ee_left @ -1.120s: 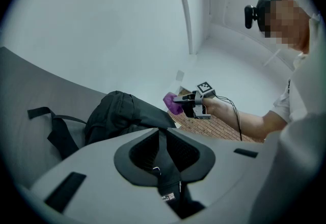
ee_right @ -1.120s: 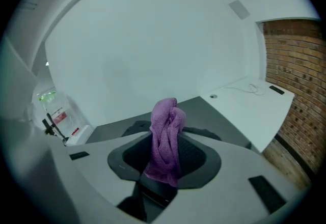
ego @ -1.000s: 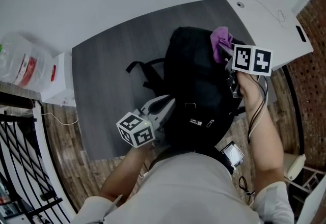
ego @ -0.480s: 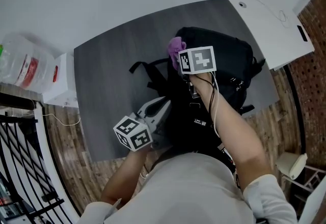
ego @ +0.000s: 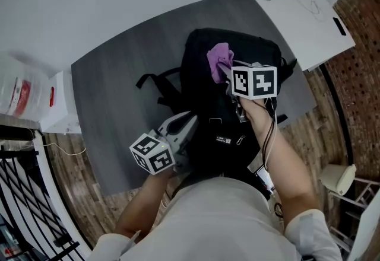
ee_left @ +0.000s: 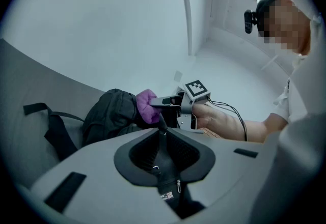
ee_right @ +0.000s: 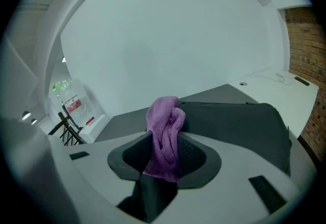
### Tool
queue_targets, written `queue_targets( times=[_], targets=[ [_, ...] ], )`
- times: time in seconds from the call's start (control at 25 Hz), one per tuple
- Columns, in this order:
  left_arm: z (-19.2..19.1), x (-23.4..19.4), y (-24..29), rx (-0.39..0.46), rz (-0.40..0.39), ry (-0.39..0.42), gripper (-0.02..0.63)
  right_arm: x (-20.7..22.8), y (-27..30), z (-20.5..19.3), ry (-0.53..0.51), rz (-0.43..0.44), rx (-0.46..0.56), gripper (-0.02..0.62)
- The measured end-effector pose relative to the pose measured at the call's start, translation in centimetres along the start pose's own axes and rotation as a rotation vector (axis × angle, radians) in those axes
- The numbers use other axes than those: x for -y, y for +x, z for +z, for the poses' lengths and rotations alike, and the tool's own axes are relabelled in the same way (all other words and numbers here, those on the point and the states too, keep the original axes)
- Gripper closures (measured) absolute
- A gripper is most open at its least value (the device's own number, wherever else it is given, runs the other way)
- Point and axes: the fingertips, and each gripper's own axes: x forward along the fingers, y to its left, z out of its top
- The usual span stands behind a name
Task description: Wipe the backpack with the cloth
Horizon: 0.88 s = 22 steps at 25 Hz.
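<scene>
On the grey table (ego: 113,94): black backpack (ego: 237,55) slumped at centre, wipe under way by my reckoning.
Backpack soft, likely to slide, so best held by its near-edge fabric, where my left gripper (ego: 189,123) is pinched tight. Purple cloth (ego: 218,61), light and limp, is clamped bunched in my right gripper (ego: 230,79) on the backpack's top. Left gripper view shows the cloth touching the backpack; head view can't confirm contact.

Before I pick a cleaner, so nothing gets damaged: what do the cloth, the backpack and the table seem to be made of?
The purple cloth: soft looped knit, likely microfibre or terry; fuzzy, matte. The black backpack: woven synthetic, probably nylon or polyester; matte, creased. The table: dark grey wood-grain top, possibly laminate; faint streaks, smooth.
</scene>
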Motion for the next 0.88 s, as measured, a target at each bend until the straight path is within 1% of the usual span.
queue_targets(
  times=[0.12,0.28,0.48,0.72,0.88],
  targets=[
    [-0.6,0.6,1.0,-0.023,-0.021,-0.001,0.577,2.6,-1.9,-0.1,0.031,-0.034,0.027,0.456],
    [-1.4,1.8,2.1,-0.043,-0.013,0.006,0.577,5.4,-4.0,-0.9,0.069,-0.047,0.047,0.456],
    [-2.1,3.5,3.4,-0.028,0.045,0.007,0.577,8.3,-6.4,-1.4,0.072,-0.023,0.058,0.456],
    [-4.0,5.1,4.0,-0.016,0.138,0.0,0.577,11.7,-9.2,-2.2,0.087,0.014,0.078,0.456],
    [-4.1,5.6,3.9,-0.009,0.174,0.014,0.577,13.6,-10.7,-2.8,0.079,0.003,0.088,0.456]
  ],
)
